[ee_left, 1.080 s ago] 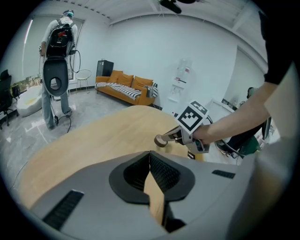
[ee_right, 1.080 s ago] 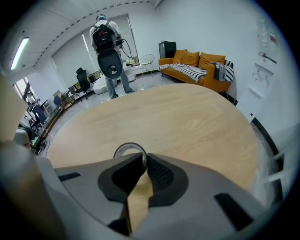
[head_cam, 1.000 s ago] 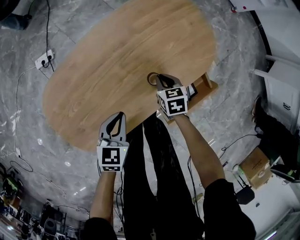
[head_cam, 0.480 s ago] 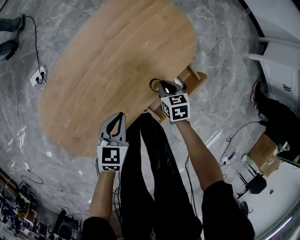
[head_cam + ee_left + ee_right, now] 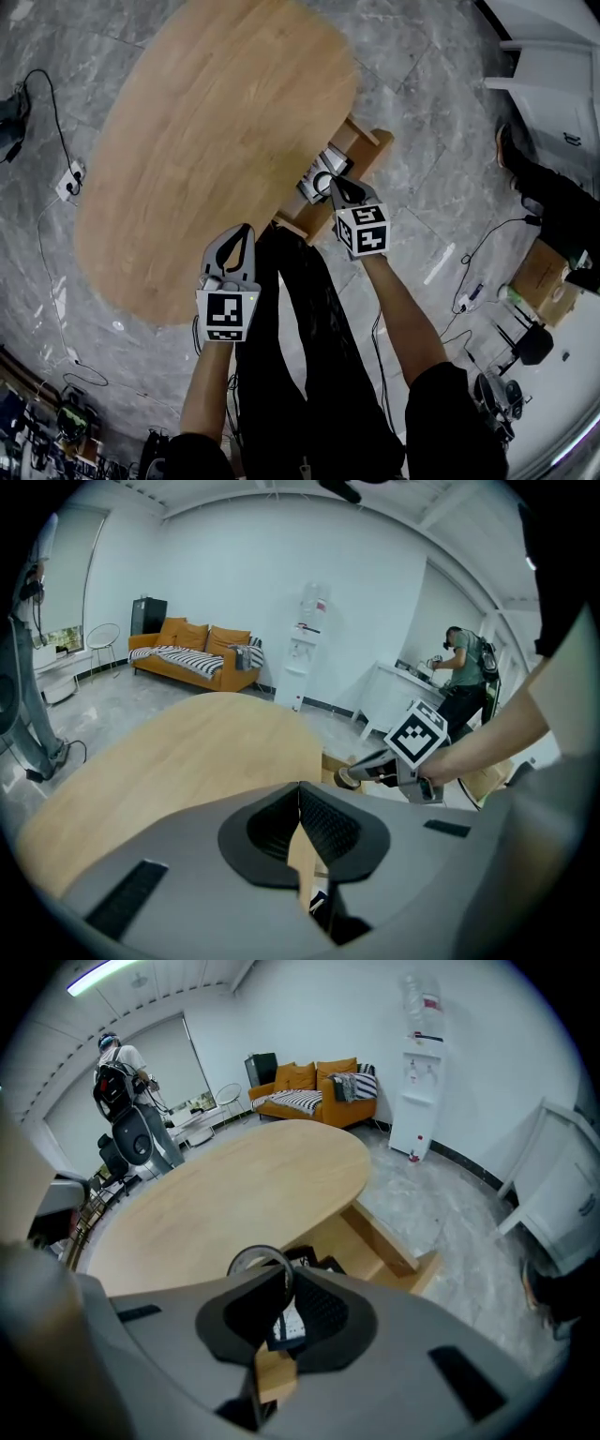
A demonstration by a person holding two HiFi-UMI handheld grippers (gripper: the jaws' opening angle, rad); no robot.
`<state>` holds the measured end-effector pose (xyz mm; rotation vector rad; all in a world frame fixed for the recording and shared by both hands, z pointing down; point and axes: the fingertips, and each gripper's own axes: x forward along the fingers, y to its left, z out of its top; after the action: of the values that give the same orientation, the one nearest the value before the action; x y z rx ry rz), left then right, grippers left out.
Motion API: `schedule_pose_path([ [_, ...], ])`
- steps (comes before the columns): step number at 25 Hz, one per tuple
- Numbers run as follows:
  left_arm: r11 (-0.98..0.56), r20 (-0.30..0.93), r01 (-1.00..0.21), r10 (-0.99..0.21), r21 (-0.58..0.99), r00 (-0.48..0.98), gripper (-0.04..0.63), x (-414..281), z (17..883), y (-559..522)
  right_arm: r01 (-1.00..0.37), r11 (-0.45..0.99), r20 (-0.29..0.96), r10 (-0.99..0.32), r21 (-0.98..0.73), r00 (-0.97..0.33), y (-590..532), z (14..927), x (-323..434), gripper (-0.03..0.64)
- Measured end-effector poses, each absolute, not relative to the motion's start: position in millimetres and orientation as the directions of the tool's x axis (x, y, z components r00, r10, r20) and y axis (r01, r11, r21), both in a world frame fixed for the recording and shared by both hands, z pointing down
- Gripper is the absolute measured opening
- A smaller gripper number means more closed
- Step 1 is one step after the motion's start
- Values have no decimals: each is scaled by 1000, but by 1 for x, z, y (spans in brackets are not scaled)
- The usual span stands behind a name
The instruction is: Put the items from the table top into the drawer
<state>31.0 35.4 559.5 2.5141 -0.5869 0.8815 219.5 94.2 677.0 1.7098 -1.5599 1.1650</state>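
**A:** Where is the grey roll [image 5: 261, 1258] right now?

**B:** It's pinched by its rim in your right hand-held gripper [image 5: 334, 185], over the open drawer [image 5: 372, 142] at the counter's [image 5: 206, 122] edge. It hangs just above the dark items [image 5: 323, 1265] lying inside.

**A:** Which step is that?

**B:** The drop-off, I'd judge. Lower the roll into a free spot, then part the jaws. Your left hand-held gripper [image 5: 246, 231] has its jaws together on nothing, above the counter's near edge.
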Motion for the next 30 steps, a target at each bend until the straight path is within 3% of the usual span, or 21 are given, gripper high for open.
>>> schedule_pose_path([
  [17,-828,697,-509,-222,234,682,14,23,573,53,-971,-189,950,-302,-145,-82,123,753,210,43],
  [30,-802,725,-549,-230,237,649,14,-4,588,52,-997,-56,976,-216,-54,-41,113,788,196,54],
])
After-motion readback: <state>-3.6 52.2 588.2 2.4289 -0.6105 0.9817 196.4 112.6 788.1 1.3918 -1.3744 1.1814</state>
